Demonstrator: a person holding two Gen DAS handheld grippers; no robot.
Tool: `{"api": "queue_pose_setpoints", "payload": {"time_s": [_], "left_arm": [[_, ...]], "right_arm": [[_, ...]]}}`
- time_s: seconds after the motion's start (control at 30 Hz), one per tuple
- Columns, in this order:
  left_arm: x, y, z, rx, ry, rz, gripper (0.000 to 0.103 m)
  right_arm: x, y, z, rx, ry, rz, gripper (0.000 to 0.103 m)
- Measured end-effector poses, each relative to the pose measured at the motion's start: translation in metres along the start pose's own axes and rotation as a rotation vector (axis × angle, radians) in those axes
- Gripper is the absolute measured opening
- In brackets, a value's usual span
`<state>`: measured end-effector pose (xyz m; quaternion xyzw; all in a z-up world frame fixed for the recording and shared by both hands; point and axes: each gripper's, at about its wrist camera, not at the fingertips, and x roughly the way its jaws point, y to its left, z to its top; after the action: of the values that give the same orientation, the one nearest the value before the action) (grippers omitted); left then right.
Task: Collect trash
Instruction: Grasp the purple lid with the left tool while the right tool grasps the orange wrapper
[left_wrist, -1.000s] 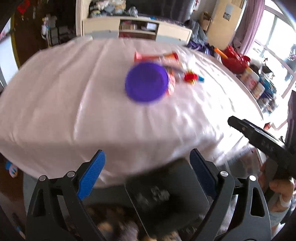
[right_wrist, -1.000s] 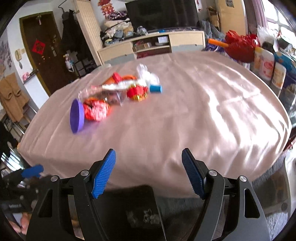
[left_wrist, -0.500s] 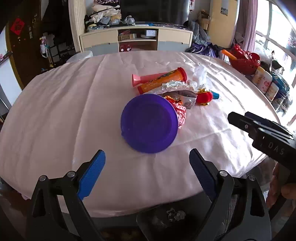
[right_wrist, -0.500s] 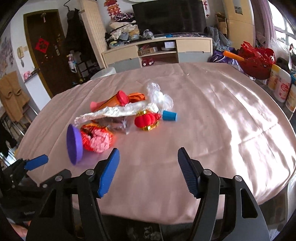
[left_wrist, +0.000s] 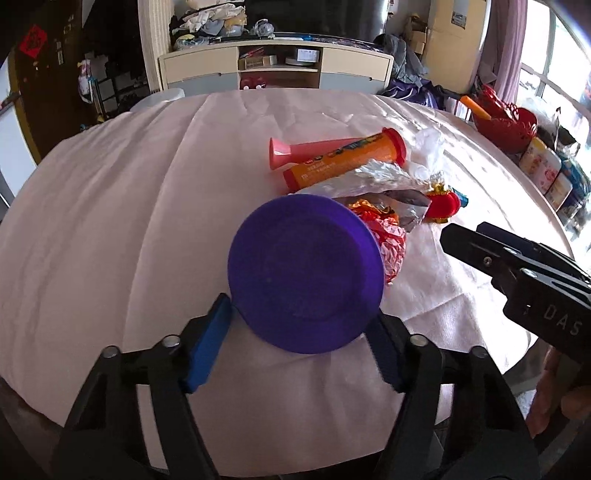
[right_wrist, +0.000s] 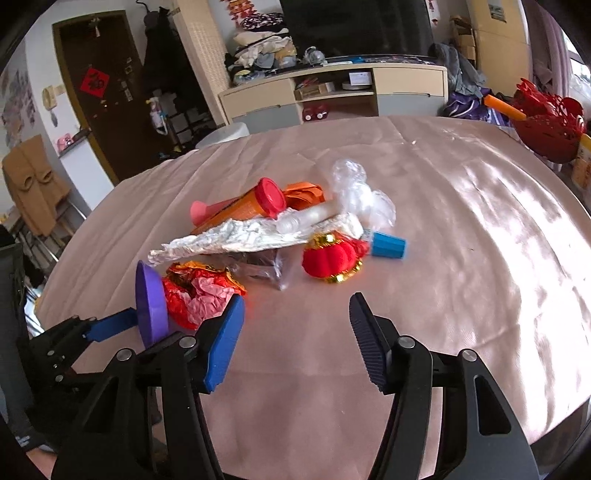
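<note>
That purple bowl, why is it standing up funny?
The purple bowl is tipped on its rim, its bottom facing the left tool, whose jaws are closing around it. It leans against the crumpled red wrapper instead of sitting flat on the tablecloth.

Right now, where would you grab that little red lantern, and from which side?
Probably across its round red middle, coming from above and the near side. The lantern lies alone at the pile's near edge, its body bulging between gold trims. Foil and a blue cap crowd its far side, so the near side is free for the fingers.
</note>
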<state>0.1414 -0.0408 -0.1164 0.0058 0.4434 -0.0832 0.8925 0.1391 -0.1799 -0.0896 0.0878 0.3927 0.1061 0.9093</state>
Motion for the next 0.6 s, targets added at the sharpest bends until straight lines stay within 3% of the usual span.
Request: {"api": "queue_pose_setpoints", "payload": {"time_s": [0.3, 0.37, 0.6], "left_arm": [[-0.019, 0.019, -0.002, -0.003, -0.039, -0.007, 0.064], [-0.019, 0.025, -0.002, -0.006, -0.032, -0.002, 0.037], [-0.012, 0.047, -0.005, -0.038, -0.002, -0.025, 0.029]], "right_arm": [[0.009, 0.022, 0.002, -0.006, 0.028, 0.1, 0.06], [0.014, 0.029, -0.001, -0.013, 0.037, 0.113, 0.06], [0.029, 0.046, 0.004, -0.026, 0.065, 0.139, 0.06]]}}
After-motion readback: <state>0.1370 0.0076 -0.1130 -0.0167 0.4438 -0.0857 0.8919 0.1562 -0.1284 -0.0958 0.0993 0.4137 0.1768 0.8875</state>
